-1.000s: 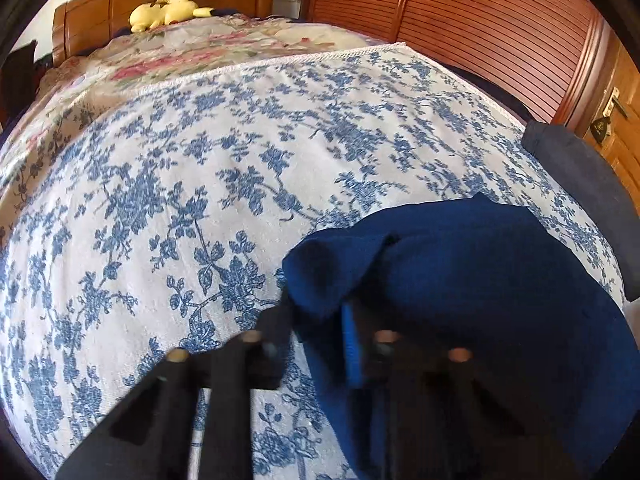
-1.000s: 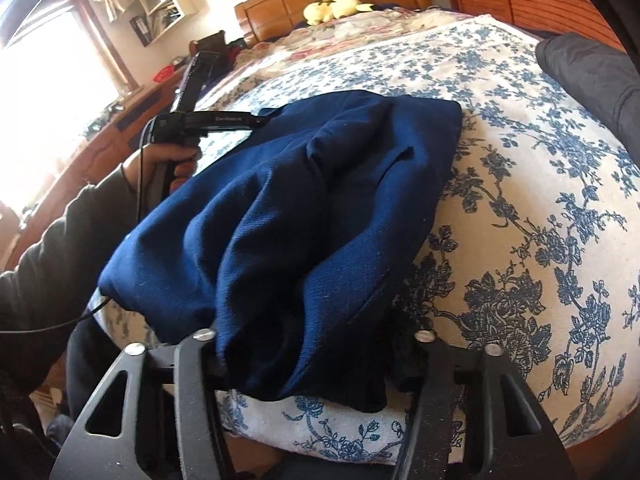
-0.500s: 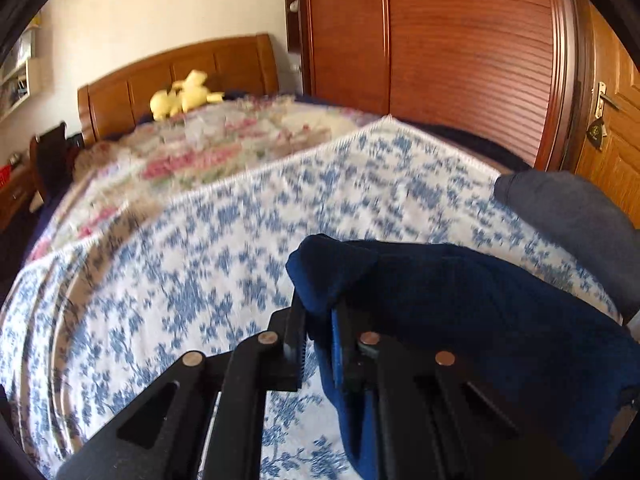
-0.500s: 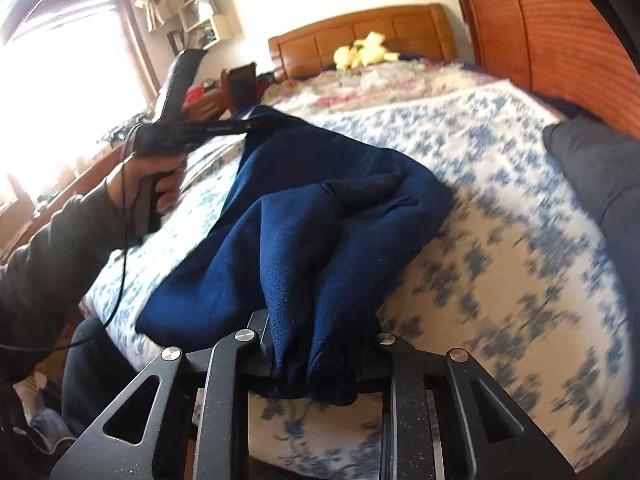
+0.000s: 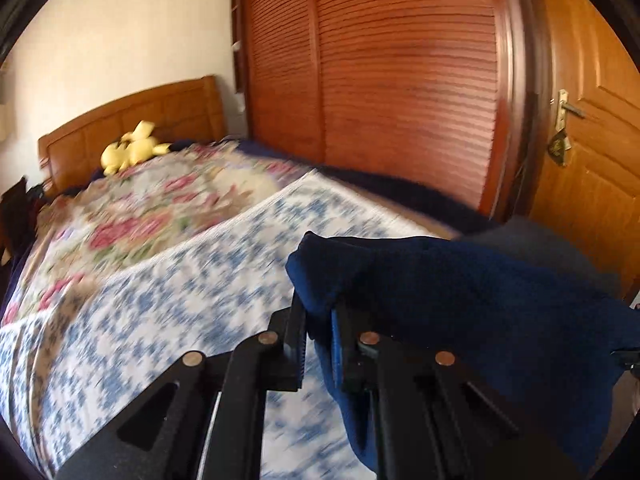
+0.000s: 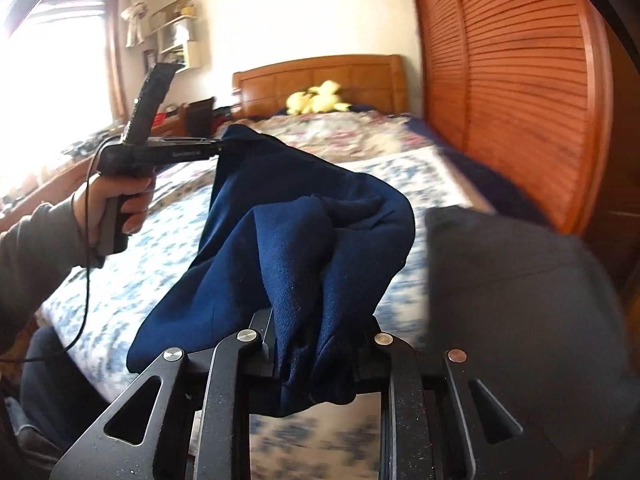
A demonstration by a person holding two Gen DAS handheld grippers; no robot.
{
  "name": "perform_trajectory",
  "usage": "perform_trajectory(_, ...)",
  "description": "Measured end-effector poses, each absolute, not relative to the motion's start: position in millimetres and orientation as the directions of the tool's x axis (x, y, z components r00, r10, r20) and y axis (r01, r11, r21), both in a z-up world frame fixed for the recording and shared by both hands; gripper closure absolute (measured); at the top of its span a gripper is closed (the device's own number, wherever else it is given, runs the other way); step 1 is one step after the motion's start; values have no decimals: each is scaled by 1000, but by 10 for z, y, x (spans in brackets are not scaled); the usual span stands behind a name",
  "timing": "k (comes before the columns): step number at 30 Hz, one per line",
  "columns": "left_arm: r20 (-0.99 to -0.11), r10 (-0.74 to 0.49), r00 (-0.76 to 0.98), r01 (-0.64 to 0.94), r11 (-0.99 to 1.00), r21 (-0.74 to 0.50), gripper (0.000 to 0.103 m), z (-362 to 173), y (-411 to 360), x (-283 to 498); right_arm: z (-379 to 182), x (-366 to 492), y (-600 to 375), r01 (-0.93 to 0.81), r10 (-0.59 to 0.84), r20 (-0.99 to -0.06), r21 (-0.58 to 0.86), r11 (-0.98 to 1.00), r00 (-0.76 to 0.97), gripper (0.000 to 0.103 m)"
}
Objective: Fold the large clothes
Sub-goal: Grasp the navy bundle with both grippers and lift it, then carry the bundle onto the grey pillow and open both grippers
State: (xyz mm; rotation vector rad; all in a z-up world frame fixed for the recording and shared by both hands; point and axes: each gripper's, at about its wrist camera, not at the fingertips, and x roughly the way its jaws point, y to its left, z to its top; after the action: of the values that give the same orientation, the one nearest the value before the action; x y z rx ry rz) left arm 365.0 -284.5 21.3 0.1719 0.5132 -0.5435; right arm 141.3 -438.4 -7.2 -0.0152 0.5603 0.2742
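Observation:
A navy blue garment (image 6: pixel 304 240) hangs lifted above the bed's blue-flowered cover (image 6: pixel 132 280), stretched between the two grippers. My right gripper (image 6: pixel 316 344) is shut on a thick bunch of its cloth, which spills down between the fingers. In the left wrist view my left gripper (image 5: pixel 320 320) is shut on a folded corner of the garment (image 5: pixel 460 300). The right wrist view shows the left gripper (image 6: pixel 218 146) from the side, held by a hand (image 6: pixel 116 200) in a grey sleeve, pinching the garment's far upper corner.
A dark grey cloth (image 6: pixel 512 280) lies on the bed's right side. Further off are a rose-patterned quilt (image 5: pixel 140 216), a yellow plush toy (image 5: pixel 128 152) and the wooden headboard (image 6: pixel 320 76). A louvred wardrobe (image 5: pixel 400 80) and a door (image 5: pixel 592 140) stand to the right, a bright window (image 6: pixel 48 72) to the left.
Both grippers have risen and tipped up, lifting the navy garment off the bed. The right jaws have closed in on the bunched cloth. The left has kept its grip.

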Motion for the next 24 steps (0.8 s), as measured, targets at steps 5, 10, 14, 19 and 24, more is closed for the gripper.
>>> perform_trajectory(5,-463,-550,695,628,778,18,95,484,-3647,3642,220,1259,-4908,-160,113,-498,-52,986,860,83)
perform_trajectory(10,-459,-602,653,681,732,10,94,590,-4383,3614,434,1077,-5497,-22,-25,-450,-100,995,893,83)
perform_trajectory(14,-509,-626,590,725,688,-5,93,412,-4882,3645,379,936,-5850,90,-128,-443,-106,990,887,83)
perform_trajectory(19,-546,-574,611,707,705,50,92,88,-5237,3576,73,944,-6082,169,-209,-514,-124,978,832,83)
perform_trajectory(24,-561,-569,600,702,712,29,88,-74,-5083,3559,-177,897,-6217,209,-238,-519,-115,971,821,73)
